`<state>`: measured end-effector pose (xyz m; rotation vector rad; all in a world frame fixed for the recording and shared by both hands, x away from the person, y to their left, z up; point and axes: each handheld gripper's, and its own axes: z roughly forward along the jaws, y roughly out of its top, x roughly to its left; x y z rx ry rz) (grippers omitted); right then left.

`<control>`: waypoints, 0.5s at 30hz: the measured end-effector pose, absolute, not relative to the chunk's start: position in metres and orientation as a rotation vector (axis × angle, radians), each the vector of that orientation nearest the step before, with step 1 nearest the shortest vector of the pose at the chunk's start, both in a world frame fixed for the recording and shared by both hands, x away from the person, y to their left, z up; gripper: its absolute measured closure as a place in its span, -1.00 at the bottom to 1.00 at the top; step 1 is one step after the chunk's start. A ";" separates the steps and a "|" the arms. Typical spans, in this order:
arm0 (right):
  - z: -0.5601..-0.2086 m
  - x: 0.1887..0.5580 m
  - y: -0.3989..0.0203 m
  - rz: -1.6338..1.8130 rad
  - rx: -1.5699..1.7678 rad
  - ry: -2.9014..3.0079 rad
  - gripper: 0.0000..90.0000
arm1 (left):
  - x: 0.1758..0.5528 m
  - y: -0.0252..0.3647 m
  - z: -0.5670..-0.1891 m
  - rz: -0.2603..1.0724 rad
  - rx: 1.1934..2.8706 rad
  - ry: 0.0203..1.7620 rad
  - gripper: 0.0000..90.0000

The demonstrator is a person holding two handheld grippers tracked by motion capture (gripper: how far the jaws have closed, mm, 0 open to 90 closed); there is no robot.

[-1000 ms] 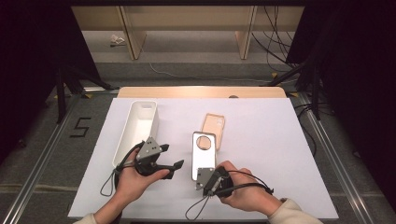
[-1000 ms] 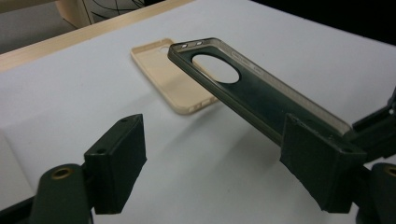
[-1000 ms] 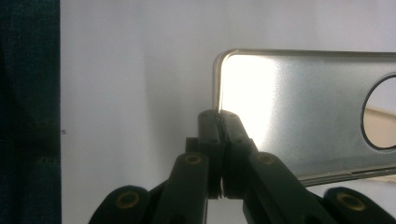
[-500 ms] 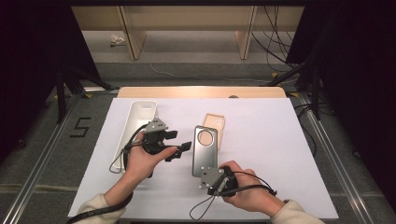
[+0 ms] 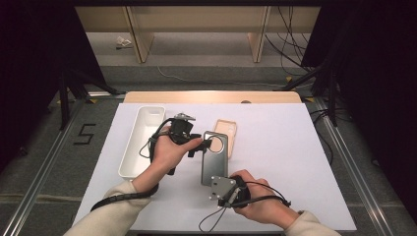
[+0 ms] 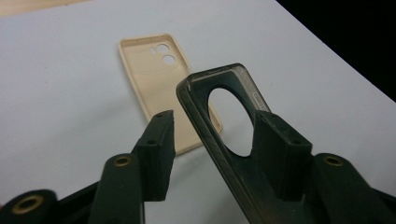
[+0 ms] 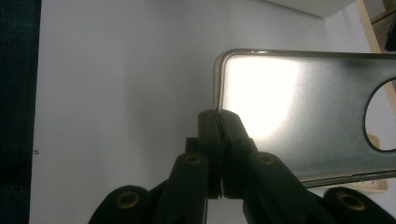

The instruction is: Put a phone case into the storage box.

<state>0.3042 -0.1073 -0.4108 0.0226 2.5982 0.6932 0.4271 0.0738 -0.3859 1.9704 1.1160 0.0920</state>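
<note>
While the right gripper is clamping its jaws tight on the grey phone case's near edge above the tabletop, the left gripper is straddling its far end, jaws half-open, just been closing, beside the beige case.

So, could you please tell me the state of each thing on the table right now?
Grey case: tilted, one end lifted off the table.
Beige case: flat, inside up, untouched.
White tray: empty.
Left gripper: fingers closing around grey case's rim, not yet pressing.
Right gripper: shut on grey case's corner.
</note>
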 end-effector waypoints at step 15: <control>-0.415 0.306 -0.106 0.683 0.032 2.624 0.98 | 0.427 0.074 -0.386 -0.021 1.831 1.192 0.71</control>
